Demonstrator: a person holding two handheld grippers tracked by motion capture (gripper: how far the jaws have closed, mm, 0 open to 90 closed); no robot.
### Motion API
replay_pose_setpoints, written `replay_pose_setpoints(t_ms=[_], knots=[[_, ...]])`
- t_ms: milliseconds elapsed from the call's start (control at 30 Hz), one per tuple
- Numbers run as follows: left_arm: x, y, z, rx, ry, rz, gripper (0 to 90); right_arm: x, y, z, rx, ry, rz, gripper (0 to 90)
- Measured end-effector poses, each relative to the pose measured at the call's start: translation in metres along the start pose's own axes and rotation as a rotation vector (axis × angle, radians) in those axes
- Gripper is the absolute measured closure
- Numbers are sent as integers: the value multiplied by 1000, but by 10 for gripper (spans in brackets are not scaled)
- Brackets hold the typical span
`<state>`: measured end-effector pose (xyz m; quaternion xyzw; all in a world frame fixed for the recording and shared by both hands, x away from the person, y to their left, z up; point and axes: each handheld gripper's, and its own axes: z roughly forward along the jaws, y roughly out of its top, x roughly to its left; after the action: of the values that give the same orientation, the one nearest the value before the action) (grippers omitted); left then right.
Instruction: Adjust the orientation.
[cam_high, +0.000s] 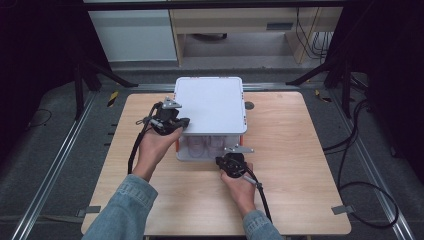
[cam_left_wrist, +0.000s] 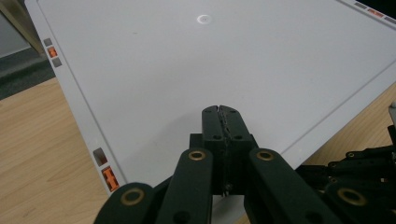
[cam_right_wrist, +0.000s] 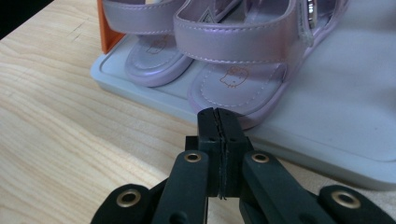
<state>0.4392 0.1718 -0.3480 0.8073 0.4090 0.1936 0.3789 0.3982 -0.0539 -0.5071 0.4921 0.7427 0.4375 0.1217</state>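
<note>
My left gripper (cam_high: 176, 121) hovers over the near left part of the white lid (cam_high: 212, 102) of the shoe box (cam_high: 200, 150), its fingers (cam_left_wrist: 212, 122) clenched together on nothing. The box sits toward the far edge of the table (cam_high: 300, 165), about midway between its left and right edges. My right gripper (cam_high: 234, 160) points at the box's open near side, fingers (cam_right_wrist: 208, 122) pressed shut and empty, just before the lilac sandals (cam_right_wrist: 233, 70) (a pair, side by side) on the grey base tray (cam_right_wrist: 336, 116).
</note>
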Motion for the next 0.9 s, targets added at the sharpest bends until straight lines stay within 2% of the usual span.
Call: replay_pose_setpoints(t_ms=[433,533,700,833,900], knots=[[1,0,0,-2,-3,-1,892,-4,5,5,0,-6,13,900],[2,0,0,-5,-4,-10,885,-3,6,2,-20,9,12,900],[2,0,-1,-10,3,-11,840,-1,8,-5,-34,15,1,900],[3,-3,-4,-40,11,-14,785,-1,10,-11,-38,17,-10,900],[4,-4,-5,-55,26,-23,726,-1,10,-14,-40,16,-20,900]])
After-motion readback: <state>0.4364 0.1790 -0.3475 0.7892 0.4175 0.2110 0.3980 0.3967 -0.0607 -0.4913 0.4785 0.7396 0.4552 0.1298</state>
